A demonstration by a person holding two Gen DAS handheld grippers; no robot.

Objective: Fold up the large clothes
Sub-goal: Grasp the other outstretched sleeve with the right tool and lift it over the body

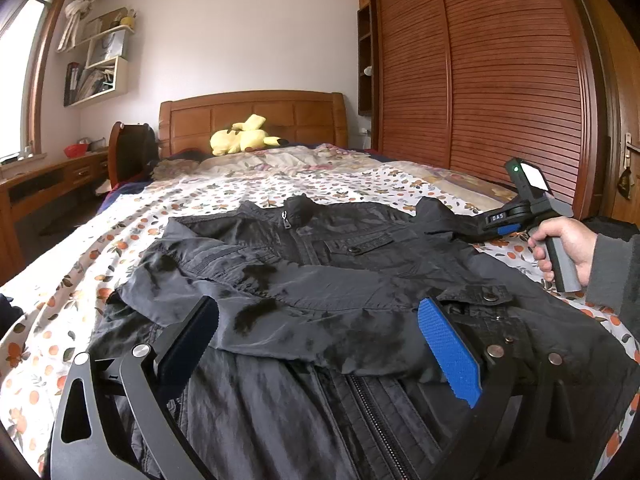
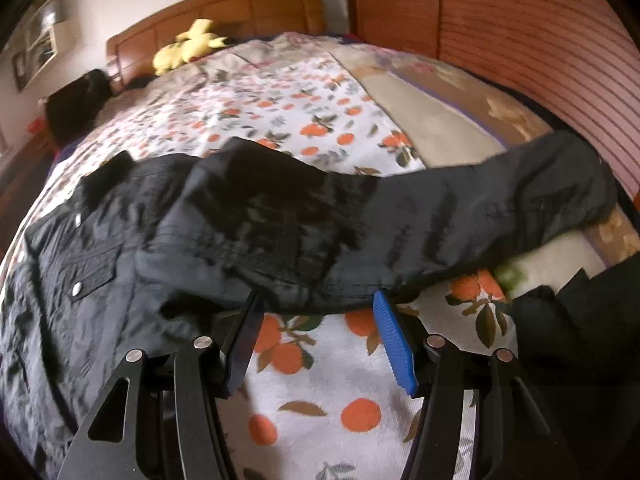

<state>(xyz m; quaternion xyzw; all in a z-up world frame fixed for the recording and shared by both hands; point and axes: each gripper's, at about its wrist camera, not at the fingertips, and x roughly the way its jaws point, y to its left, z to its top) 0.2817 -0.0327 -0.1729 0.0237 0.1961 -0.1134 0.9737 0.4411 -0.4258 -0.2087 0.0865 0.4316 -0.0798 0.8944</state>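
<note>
A black zip jacket (image 1: 320, 272) lies front-up on the bed, collar toward the headboard. One sleeve is folded across its chest. My left gripper (image 1: 320, 320) is open, low over the jacket's lower front, with the folded sleeve between its blue pads. My right gripper (image 2: 316, 308) is open at the near edge of the other sleeve (image 2: 440, 216), which stretches out to the right over the bedspread. The right gripper also shows in the left wrist view (image 1: 496, 224), at the jacket's right shoulder.
The bedspread (image 2: 304, 120) has an orange-fruit print. A yellow plush toy (image 1: 244, 136) lies by the wooden headboard (image 1: 252, 112). A slatted wooden wardrobe (image 1: 500, 72) stands on the right. A desk (image 1: 44, 184) and chair stand on the left.
</note>
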